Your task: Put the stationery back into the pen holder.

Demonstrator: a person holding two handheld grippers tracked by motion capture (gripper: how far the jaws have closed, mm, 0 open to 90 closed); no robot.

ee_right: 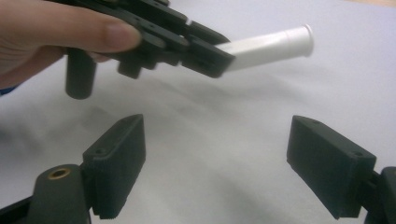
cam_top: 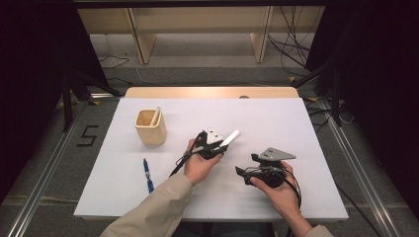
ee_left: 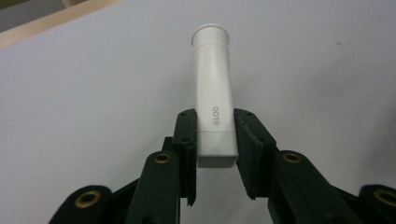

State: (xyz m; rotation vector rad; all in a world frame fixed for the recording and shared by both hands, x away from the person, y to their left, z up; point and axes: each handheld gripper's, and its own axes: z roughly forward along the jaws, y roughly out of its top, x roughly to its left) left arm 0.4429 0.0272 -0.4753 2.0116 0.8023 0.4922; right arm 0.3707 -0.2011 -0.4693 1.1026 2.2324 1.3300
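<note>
Left gripper [cam_top: 223, 144] clamping white glue tube [cam_top: 230, 138]; right gripper [cam_top: 240, 171] gaping empty; aiming tube end-first into wooden cup [cam_top: 150, 127], keeping grip firm.

White plastic glue stick tube [ee_left: 214, 100], flared cap at far end, printed "GLOO": clamped at its squared base between the pads of the left tongs [ee_left: 215, 140], projecting forward beyond them, held clear above the bench, tilted slightly upward.

The left gripper [ee_left: 215, 140] is clamping a white tube [ee_left: 214, 100] marked, seemingly, GLOO, pointing away over the white table [ee_left: 93, 93].
</note>
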